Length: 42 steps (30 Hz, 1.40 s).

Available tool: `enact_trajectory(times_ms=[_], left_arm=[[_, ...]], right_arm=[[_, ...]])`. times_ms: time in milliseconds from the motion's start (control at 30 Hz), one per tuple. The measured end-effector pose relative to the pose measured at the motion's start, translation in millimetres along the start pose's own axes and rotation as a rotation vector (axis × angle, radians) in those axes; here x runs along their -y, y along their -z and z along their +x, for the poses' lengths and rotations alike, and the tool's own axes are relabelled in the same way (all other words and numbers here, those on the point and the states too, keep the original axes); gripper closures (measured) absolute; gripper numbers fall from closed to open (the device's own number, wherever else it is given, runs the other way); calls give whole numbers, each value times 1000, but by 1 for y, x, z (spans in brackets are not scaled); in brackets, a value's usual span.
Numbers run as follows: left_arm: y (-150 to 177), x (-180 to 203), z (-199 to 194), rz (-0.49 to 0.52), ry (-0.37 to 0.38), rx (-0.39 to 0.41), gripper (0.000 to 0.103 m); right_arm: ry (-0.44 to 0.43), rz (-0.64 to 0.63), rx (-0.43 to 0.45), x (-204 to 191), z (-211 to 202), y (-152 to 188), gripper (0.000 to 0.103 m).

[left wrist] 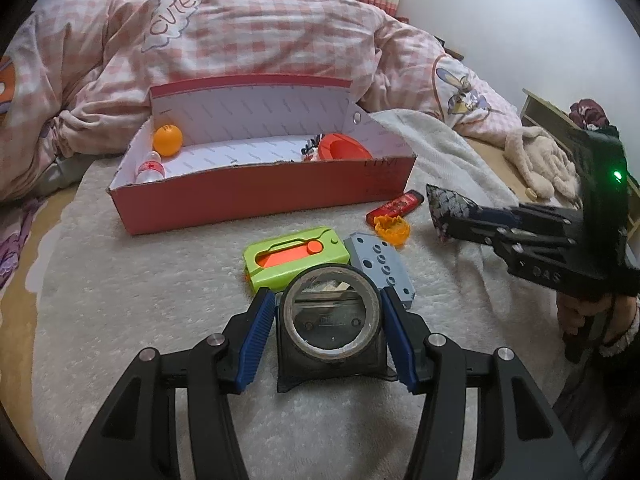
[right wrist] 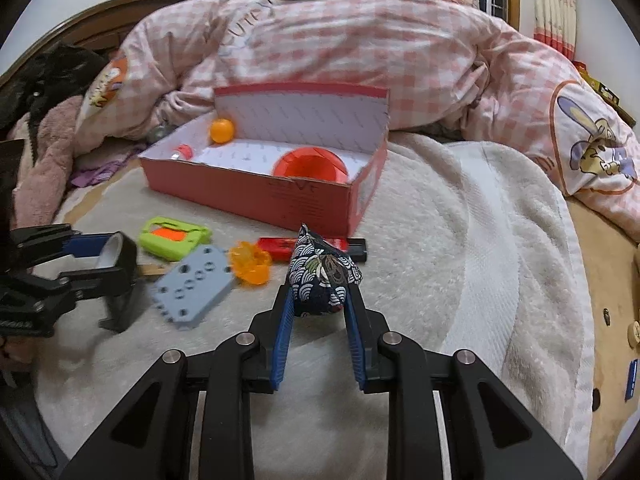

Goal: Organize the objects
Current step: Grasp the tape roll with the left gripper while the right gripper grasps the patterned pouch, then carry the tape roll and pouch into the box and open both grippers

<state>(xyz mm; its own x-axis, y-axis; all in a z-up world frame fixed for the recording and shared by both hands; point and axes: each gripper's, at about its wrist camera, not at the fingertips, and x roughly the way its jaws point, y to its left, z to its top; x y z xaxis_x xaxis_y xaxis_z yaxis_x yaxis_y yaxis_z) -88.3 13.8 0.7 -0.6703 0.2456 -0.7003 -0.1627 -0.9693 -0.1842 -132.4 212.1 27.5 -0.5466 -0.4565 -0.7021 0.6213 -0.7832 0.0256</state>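
Sorting was roughly half done at this point: the red cardboard box (left wrist: 256, 192) already held an orange ball (left wrist: 167, 140), a small bottle with a red cap (left wrist: 149, 170) and a red bowl-like piece (left wrist: 345, 147), plus something small beside the bowl that I couldn't identify. Left out on the white fleece blanket (left wrist: 140, 280): the green-and-orange slider case (left wrist: 294, 256), the grey plate with holes (left wrist: 384, 268), the orange translucent piece (left wrist: 393, 230) and the red lighter-shaped item (left wrist: 395, 205). Left gripper (left wrist: 328, 332) was clamped on a black block with a round ring face (left wrist: 330, 320), blue pads against both its sides, low over the blanket in front of the box. Right gripper (right wrist: 320, 304) was squeezed shut on the patterned fabric pouch (right wrist: 322, 270), which bulged out above the pads and sat near the box's front right corner. Both loads looked ready to go in. Box's front wall was low and its lid flap stood up at the back, so entry from the front or above looked open; free floor inside was the middle stretch between ball and bowl. Pink checked duvet (left wrist: 260, 40) crowded the back side. The two grippers were well apart, so no clash seemed likely unless both went for the box together.
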Motion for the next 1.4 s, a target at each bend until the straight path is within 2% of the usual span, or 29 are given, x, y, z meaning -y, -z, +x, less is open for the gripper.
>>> enact_trajectory(times_ms=[100,133,333,700,867,967,1167,1400], left_arm=[[-2,4,-11,12,10,26,51],[-3,5,-17,11,14,47,54],[-13,10,-37,22,17,118,54],[-16,9,-47,51,-25,165,55],[-33,1,-69,53,-69,267,55],[-40,-5,-76,35,-73,295,54],[-44,-7,-79,34,-85,310,54],[-44,-14,-67,12,-88,278,54]], right_arm=[[-24,-14,32,-11,-18,2,77],[-28,-18,48,-14,-24,2,77],[-19,-68,164,-36,-60,-5,77],[-26,-70,162,-37,-55,-11,77],[-30,-38,238,-32,-68,-33,77],[-36,-32,271,-35,-73,-43,77],[-55,-30,274,-44,-69,-50,77],[-46,-32,248,-43,-53,-51,77]])
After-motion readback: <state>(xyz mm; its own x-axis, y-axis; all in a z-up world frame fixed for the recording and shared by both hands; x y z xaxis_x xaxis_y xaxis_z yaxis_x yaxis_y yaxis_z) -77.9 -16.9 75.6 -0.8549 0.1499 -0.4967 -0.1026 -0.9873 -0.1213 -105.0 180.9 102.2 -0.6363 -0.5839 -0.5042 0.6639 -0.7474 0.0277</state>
